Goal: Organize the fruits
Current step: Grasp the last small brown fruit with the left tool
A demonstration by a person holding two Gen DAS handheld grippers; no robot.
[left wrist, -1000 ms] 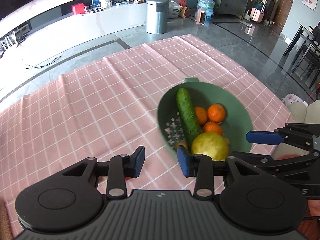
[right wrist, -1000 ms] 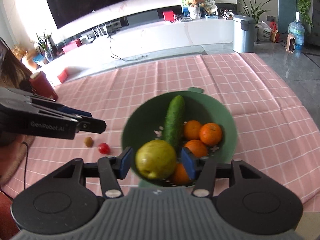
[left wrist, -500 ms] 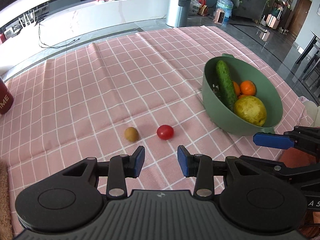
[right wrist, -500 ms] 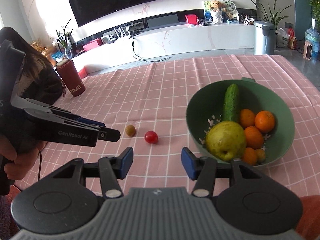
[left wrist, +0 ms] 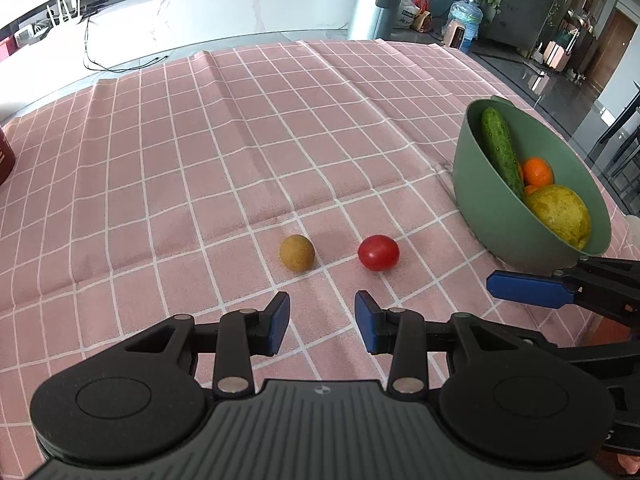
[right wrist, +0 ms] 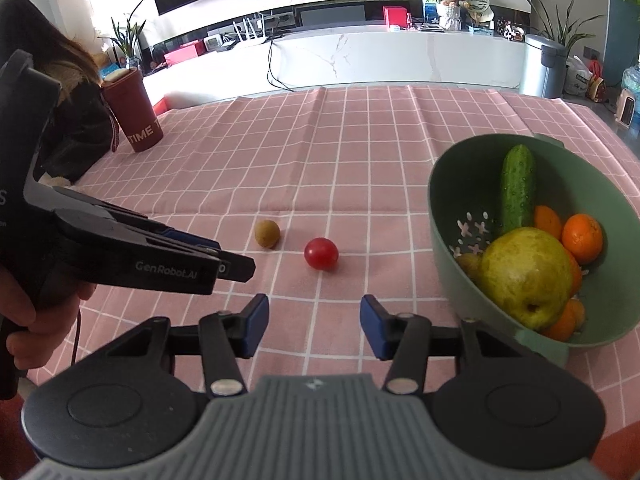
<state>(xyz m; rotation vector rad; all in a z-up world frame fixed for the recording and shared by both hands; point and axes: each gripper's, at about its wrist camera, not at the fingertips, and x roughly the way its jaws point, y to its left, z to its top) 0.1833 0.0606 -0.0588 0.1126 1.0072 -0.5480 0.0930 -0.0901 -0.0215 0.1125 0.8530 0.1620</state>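
Note:
A green bowl (left wrist: pixel 480 200) (right wrist: pixel 448 224) holds a cucumber (left wrist: pixel 500 148) (right wrist: pixel 518 188), a yellow-green pear (left wrist: pixel 560 214) (right wrist: pixel 524 276) and several oranges (right wrist: pixel 582 238). On the pink checked cloth lie a red cherry tomato (left wrist: pixel 378 252) (right wrist: pixel 321 254) and a small brown kiwi (left wrist: pixel 297 253) (right wrist: pixel 267 233). My left gripper (left wrist: pixel 322 320) is open and empty, just short of both. My right gripper (right wrist: pixel 314 326) is open and empty, just short of the tomato. Each gripper shows in the other's view.
A dark red cup (right wrist: pixel 134 114) stands at the table's far left. A person's hand (right wrist: pixel 36 320) holds the left gripper. Beyond the table are a white counter, a metal bin (left wrist: pixel 376 10) and a water bottle (left wrist: pixel 466 20).
The right gripper let the pear go into the bowl and drew back to the left. Both grippers moved left, from the bowl to the tomato and kiwi.

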